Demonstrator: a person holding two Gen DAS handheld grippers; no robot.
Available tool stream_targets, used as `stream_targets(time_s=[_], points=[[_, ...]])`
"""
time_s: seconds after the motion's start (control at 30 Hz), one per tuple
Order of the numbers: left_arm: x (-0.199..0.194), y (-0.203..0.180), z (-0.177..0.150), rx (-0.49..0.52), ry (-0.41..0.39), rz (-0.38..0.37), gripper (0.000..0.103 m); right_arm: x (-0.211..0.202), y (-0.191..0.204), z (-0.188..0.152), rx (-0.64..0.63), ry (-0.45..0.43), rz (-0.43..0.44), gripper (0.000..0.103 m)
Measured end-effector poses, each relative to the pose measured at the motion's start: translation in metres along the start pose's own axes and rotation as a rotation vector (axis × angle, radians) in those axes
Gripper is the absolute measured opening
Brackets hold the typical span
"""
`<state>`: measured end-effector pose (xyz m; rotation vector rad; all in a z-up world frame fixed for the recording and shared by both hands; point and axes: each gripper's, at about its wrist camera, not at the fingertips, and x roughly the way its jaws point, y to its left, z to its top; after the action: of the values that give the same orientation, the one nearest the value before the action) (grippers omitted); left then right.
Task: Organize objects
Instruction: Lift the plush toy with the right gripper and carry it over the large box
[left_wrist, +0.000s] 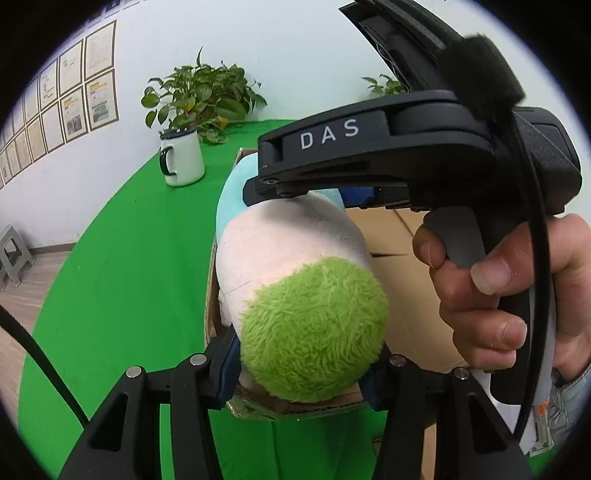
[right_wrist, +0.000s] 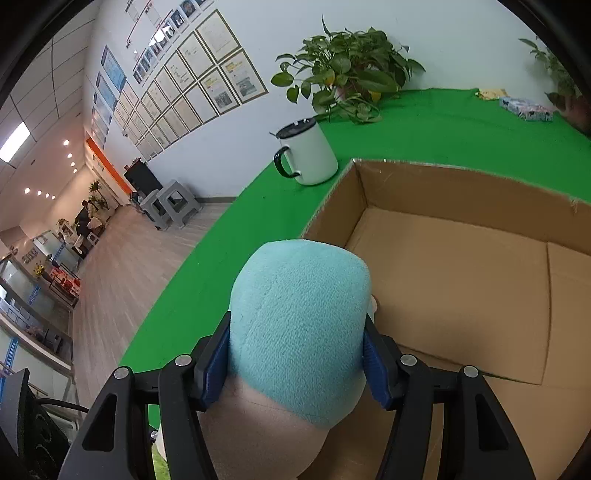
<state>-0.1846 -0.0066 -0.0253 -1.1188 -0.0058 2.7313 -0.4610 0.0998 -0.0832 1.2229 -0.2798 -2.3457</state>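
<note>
A plush toy with a fuzzy green end, a pale pink body and a light blue end is held by both grippers. My left gripper is shut on the green end. My right gripper is shut on the blue end; in the left wrist view it comes in from above the toy. The toy hangs over the left front corner of an open cardboard box, whose floor shows bare.
A white mug with a black handle stands on the green cloth left of the box. A potted plant is behind it by the wall. Small packets lie far right. Grey stools stand on the floor.
</note>
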Motion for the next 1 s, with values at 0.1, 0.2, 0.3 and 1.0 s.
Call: stream_targets(time_s=[0.1, 0.2, 0.3, 1.0], points=[[0.002, -0.002, -0.006, -0.017, 0.021, 0.002, 0.051, 0.015, -0.005, 0.002, 0.011, 0.016, 0.012, 0.06], [-0.001, -0.011, -0.013, -0.001, 0.018, 0.029, 0.053, 0.027, -0.01, 0.002, 0.013, 0.036, 0.009, 0.06], [-0.003, -0.016, -0.017, -0.007, 0.024, 0.028, 0.058, 0.037, -0.017, 0.003, 0.051, 0.075, 0.007, 0.061], [-0.026, 0.009, -0.019, -0.036, -0.045, -0.011, 0.049, -0.005, 0.006, -0.021, 0.057, -0.015, -0.013, 0.08]])
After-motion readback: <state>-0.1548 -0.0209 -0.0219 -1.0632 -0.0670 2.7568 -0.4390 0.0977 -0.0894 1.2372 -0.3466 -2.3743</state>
